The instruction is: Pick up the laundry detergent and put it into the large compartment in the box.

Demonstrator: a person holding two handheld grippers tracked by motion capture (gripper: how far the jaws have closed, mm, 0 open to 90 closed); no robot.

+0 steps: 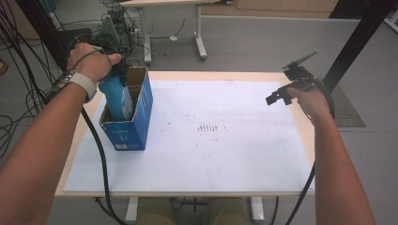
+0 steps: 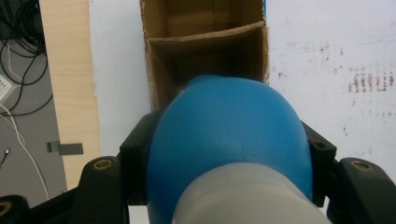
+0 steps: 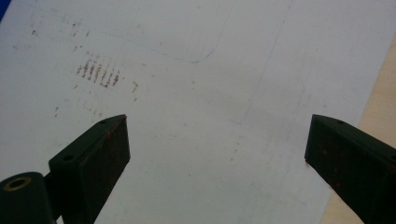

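A blue bottle (image 1: 118, 96) with a pale cap end hangs partly inside an open blue cardboard box (image 1: 133, 126) at the table's left. My left gripper (image 1: 119, 69) is shut on the bottle's upper part. In the left gripper view the bottle (image 2: 224, 121) bulges between the black jaws of my left gripper (image 2: 229, 147), its rounded end over the box's divided brown interior (image 2: 210, 51). My right gripper (image 1: 278, 97) hovers over the table's right side. Its jaws stand wide open with nothing between them, above the white sheet (image 3: 196, 163), in the right gripper (image 3: 217, 128) view.
A white sheet (image 1: 225, 150) with faint brown smudges (image 1: 206, 127) covers the wooden table (image 1: 211, 74). A black cable (image 1: 101, 164) trails from the left gripper over the front edge. Behind the table stand desk legs (image 1: 201, 44), cables and equipment on the floor.
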